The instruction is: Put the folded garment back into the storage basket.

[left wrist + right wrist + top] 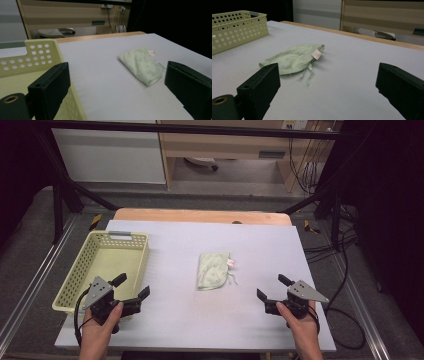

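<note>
A small pale green cloth bag (213,270) with a white tag and loose drawstrings lies flat near the middle of the grey table top (210,320). It lies ahead in the left gripper view (141,65) and in the right gripper view (293,59). My left gripper (131,287) is held at the front left, beside the yellow basket (80,270), jaws wide apart and empty. At the front right, my right gripper (272,287) is also open with nothing between its jaws. Both point toward the bag from a distance.
The perforated yellow basket (37,53) stands on the table's left side and looks empty; it also shows far off in the right gripper view (235,27). A wooden table edge (200,215) runs along the back. Black frame bars and cables surround the table.
</note>
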`<action>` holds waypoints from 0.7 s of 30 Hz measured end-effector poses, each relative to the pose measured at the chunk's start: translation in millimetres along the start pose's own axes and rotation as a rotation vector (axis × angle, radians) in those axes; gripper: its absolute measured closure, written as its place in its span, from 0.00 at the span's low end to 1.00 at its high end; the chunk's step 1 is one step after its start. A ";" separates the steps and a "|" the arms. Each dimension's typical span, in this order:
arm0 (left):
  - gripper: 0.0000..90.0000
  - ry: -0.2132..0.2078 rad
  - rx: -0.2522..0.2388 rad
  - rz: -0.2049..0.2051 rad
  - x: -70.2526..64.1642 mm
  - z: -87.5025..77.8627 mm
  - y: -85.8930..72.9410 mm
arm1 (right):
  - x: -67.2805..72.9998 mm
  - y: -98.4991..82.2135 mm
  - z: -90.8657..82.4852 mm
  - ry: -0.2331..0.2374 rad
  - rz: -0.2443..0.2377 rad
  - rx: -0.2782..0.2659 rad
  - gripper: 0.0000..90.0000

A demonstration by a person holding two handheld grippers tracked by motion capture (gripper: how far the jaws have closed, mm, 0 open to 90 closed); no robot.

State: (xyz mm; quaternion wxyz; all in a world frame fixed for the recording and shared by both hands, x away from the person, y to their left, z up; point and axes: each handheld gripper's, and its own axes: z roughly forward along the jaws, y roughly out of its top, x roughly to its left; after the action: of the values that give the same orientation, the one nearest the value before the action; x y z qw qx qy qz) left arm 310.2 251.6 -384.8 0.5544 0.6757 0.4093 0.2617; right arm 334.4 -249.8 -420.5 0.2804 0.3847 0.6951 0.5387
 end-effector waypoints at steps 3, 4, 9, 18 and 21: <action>0.07 -0.003 -0.001 0.021 -5.7 2.1 -0.1 | 1.3 -0.4 -1.4 0.003 -0.006 -0.005 0.09; 0.07 -0.008 0.001 0.022 -7.8 3.4 -0.2 | 1.9 -0.5 -1.9 0.005 -0.010 -0.009 0.09; 0.08 -0.043 0.008 0.045 -19.3 9.3 -1.0 | 8.3 0.0 -2.9 0.017 -0.019 -0.021 0.09; 0.10 -0.149 0.123 0.087 -44.7 35.0 -5.3 | 17.7 2.1 -0.7 0.035 -0.017 0.026 0.09; 0.10 -0.176 0.178 0.102 -51.0 49.3 -8.9 | 17.7 2.6 0.6 0.029 -0.019 0.034 0.09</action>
State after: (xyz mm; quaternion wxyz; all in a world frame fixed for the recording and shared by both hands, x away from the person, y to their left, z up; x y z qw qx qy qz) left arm 320.7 182.6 -400.5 0.5119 0.7626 0.3457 0.1919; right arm 325.8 -234.3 -417.7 0.2689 0.3750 0.7118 0.5296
